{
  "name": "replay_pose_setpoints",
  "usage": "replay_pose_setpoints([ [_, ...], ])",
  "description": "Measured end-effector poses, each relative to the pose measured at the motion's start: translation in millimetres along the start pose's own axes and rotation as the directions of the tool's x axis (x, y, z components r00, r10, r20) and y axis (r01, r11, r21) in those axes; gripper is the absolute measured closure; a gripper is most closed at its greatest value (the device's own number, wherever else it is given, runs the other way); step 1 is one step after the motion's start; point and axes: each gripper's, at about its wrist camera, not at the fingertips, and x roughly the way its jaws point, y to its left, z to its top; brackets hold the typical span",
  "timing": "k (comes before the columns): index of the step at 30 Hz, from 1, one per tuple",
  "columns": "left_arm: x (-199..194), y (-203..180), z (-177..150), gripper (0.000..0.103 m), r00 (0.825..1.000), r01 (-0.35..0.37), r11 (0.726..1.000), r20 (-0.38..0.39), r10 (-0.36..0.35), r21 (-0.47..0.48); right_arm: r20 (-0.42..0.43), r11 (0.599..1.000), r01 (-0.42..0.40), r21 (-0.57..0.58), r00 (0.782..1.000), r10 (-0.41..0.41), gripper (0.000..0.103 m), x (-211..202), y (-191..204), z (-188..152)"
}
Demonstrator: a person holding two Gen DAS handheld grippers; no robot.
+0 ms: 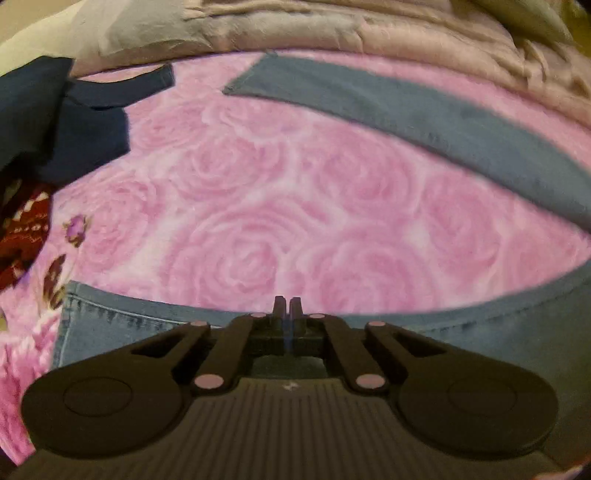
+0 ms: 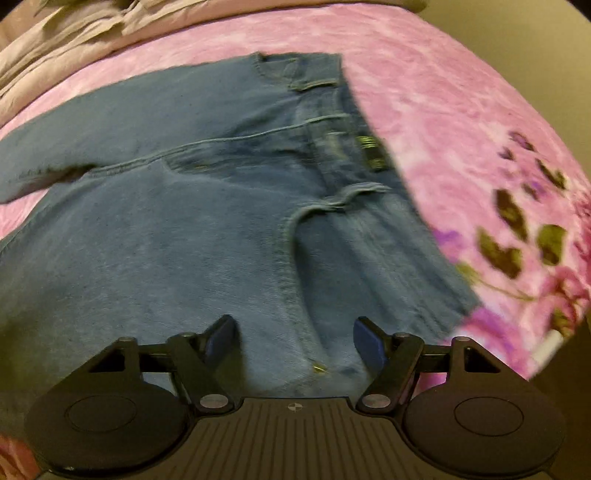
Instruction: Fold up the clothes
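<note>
**Jeans spread on the bed, left gripper pinching the hem end**

The jeans (image 2: 184, 221) are lying flat on a pink rose-print blanket (image 1: 295, 192) covering the bed. In the right wrist view the waistband end is pointing away and to the right, with a dark label (image 2: 371, 153) showing near the band, and the two legs are running off to the left.

The left gripper (image 1: 287, 308) is sitting low at the edge of one denim leg, its jaws pressed together with blue cloth showing between them, so it is gripping the jeans. The other leg (image 1: 406, 110) is stretching across the blanket beyond it, well apart from the held one, with bare blanket between.

The right gripper (image 2: 294, 332) is hovering just above the denim near the seat, its jaws standing wide apart with nothing between them.

A navy garment (image 1: 74, 110) and a dark red one (image 1: 22, 229) are lying at the left edge of the left wrist view. A crumpled beige quilt (image 1: 369, 33) is bunching along the far side of the blanket.
</note>
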Motion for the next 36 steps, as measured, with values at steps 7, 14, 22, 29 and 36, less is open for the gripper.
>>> replay_pose_setpoints([
  [7, -45, -100, -47, 0.103, 0.975, 0.221, 0.966, -0.016, -0.221, 0.132, 0.084, 0.972, -0.125, -0.2, 0.986, 0.144, 0.032, -16, 38, -4],
  [14, -47, -155, -99, 0.102, 0.978, 0.202, 0.95, -0.092, -0.185, 0.239, -0.006, 0.929, -0.115, -0.353, 0.993, 0.121, 0.033, -2, 10, -36],
  [22, -77, -177, -117, 0.1, 0.987, 0.158, 0.959, -0.054, -0.15, 0.233, -0.015, 0.975, -0.219, 0.04, 0.975, 0.22, 0.033, -28, -76, -45],
  [29, -73, -195, -135, 0.1, 0.987, 0.157, 0.971, -0.059, -0.149, 0.178, 0.189, 0.701, -0.363, 0.614, 0.93, 0.316, 0.033, -4, -156, -63],
  [36, -62, -195, -139, 0.1, 0.987, 0.164, 0.987, -0.008, -0.164, 0.001, 0.144, 0.781, -0.348, 0.519, 0.936, 0.321, 0.091, 8, -150, -41],
])
